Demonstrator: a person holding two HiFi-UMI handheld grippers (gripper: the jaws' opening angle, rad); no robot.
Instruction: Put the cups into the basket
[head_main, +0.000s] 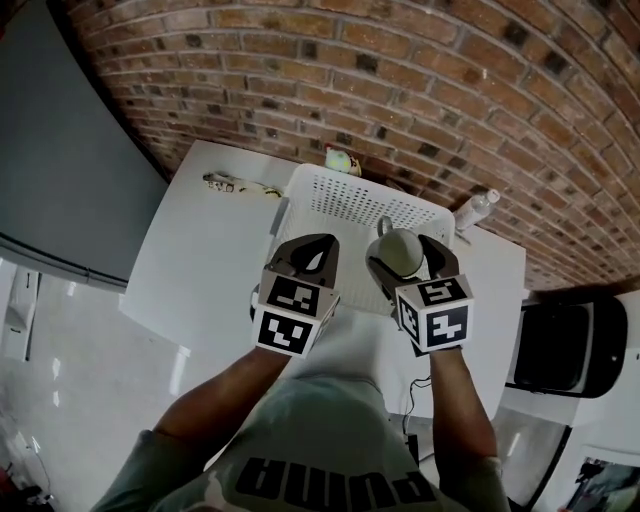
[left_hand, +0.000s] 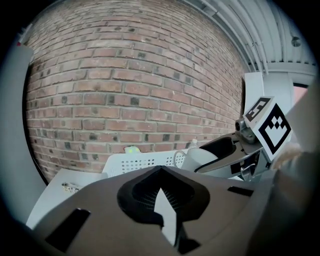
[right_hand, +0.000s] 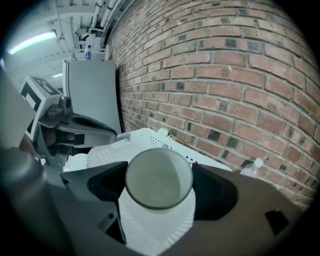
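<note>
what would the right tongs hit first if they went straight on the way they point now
Probably the white basket: the right tongs, shut on the cup, point down into it, so the cup would meet its perforated floor or far wall first. Depth is unclear.

Left claw (head_main: 312, 248): jaws together, nothing between, centre frame.
Right claw (head_main: 402, 252): jaws clamped on cup (right_hand: 159, 178).
Forearms (head_main: 240, 390): both stretched forward, side by side.
</note>
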